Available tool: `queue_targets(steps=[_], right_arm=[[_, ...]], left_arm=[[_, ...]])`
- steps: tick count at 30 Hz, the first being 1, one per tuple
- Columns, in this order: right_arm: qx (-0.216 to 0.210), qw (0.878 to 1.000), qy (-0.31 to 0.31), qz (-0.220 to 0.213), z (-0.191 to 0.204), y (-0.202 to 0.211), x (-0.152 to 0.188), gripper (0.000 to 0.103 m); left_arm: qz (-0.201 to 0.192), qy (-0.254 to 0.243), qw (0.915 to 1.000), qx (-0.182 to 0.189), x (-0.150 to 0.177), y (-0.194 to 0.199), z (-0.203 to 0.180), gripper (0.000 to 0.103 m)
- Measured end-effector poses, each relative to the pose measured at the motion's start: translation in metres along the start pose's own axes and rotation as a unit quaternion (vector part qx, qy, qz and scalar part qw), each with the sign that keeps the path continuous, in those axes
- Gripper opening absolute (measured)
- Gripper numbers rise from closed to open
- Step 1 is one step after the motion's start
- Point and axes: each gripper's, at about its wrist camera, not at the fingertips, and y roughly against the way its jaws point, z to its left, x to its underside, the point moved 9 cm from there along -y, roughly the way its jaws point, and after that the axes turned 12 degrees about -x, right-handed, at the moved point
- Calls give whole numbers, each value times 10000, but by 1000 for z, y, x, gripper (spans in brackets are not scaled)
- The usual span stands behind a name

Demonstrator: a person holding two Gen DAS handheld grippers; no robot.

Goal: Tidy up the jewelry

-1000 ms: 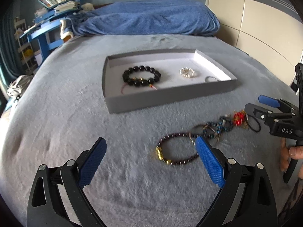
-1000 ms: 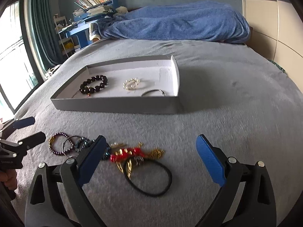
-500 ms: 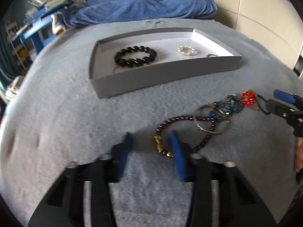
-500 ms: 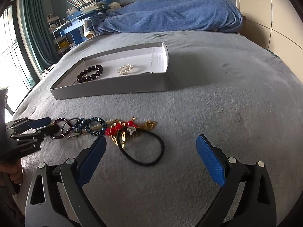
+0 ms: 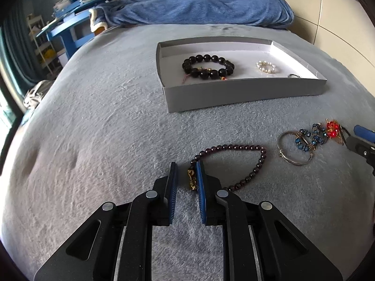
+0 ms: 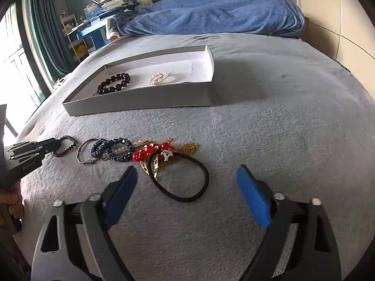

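Note:
A dark garnet bead bracelet (image 5: pixel 236 148) with a gold charm (image 5: pixel 192 179) lies on the grey bed. My left gripper (image 5: pixel 186 171) is closed down around the charm end of it, with the charm between the blue pads. The right wrist view shows it at the left (image 6: pixel 66 144). My right gripper (image 6: pixel 186 187) is open and empty over a black hair tie (image 6: pixel 180 178). A grey tray (image 5: pixel 234 93) holds a black bead bracelet (image 5: pixel 208 66), a pearl bracelet (image 5: pixel 266 66) and a thin ring (image 5: pixel 294 76).
A silver bangle (image 5: pixel 295 149), a blue bead bracelet (image 5: pixel 311 138), red beads (image 5: pixel 332 126) and gold chains (image 6: pixel 187 148) lie in a row on the bed. A blue blanket (image 5: pixel 206 7) is heaped at the head. A blue desk (image 5: pixel 68 32) stands left.
My left gripper has come down to the garnet bracelet and closed from wide open onto its gold charm end. My right gripper stays open and has shifted a little over the hair tie.

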Motion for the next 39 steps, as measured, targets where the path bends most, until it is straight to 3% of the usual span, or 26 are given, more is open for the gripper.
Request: queue_targets(steps=[3,10,13,21,23,27,29,30,32,33,36,38,39], right_arm=[[-1,10000,57,71,2,-3,1,64],[61,9998,93,172,3,-4,4,63],[87,9995,209,233,9,-5,7,57],[-21,9993,193,316,11,-5,10,13],[-54,9994,170,306,12,-3,11,7],[-184,9994,163,247,18,2,10,6],[-233,9994,171,186,20,4,8,6],[-266,9994,160,140,21,6,6,6],[-316,9994,143,26,22,11,2,6],[-335,9994,113,-52,22,14,0,6],[-424,9988,-29,-255,19,21,-8,6],[-481,9981,-137,-368,16,24,-13,6],[-518,9976,-194,-427,15,26,-15,6]], left_arm=[[0,-11,10000,-3,0,-1,-1,18],[-8,32,10000,42,0,-1,-2,23],[-11,24,10000,34,0,-2,-2,23],[-17,25,10000,38,0,-2,-2,24],[-15,31,10000,45,0,-2,-2,24],[-3,20,10000,59,1,-3,-3,26],[-10,18,10000,31,1,-4,-3,32],[-7,17,10000,0,1,-4,-3,37],[20,74,9999,-152,1,-6,1,68],[71,163,9998,-111,1,-8,4,69],[120,289,9994,160,0,-9,5,63],[76,263,9994,197,0,-7,4,49],[56,225,9995,216,0,-6,2,47]])
